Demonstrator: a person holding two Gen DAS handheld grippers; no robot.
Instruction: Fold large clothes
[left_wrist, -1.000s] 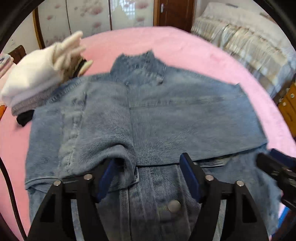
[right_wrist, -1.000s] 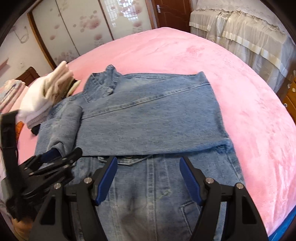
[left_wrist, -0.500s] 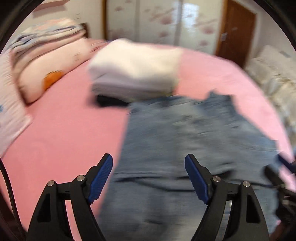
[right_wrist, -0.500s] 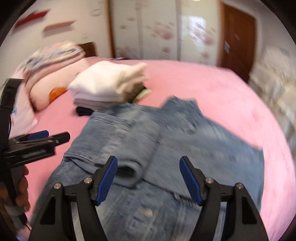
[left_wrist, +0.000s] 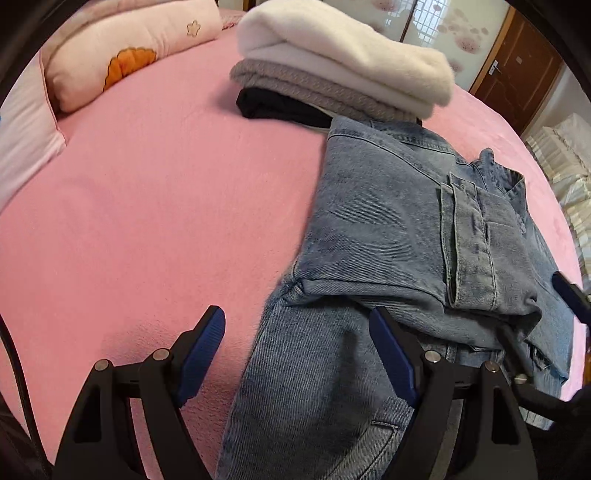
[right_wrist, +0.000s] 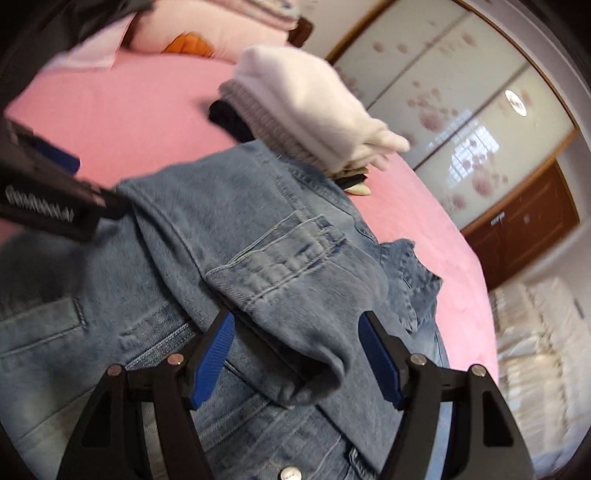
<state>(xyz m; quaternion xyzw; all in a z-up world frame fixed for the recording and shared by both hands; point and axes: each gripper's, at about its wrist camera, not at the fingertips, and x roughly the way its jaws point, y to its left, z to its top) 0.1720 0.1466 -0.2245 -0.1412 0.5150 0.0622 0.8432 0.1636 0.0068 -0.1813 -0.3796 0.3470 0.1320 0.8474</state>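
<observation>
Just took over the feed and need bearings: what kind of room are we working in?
Most likely a home bedroom. The denim jacket lies on a bed with a pink cover, a pillow sits at its head, and sliding wardrobe doors stand behind.

A pink bedspread (left_wrist: 155, 192) covers the bed. At ten o'clock lies a pale pink pillow (left_wrist: 125, 48) with an orange flower. At one o'clock stand sliding wardrobe doors (right_wrist: 454, 92) printed with blossoms, beside a brown wooden door (left_wrist: 517, 66). Daylight reflects off the panels.
</observation>
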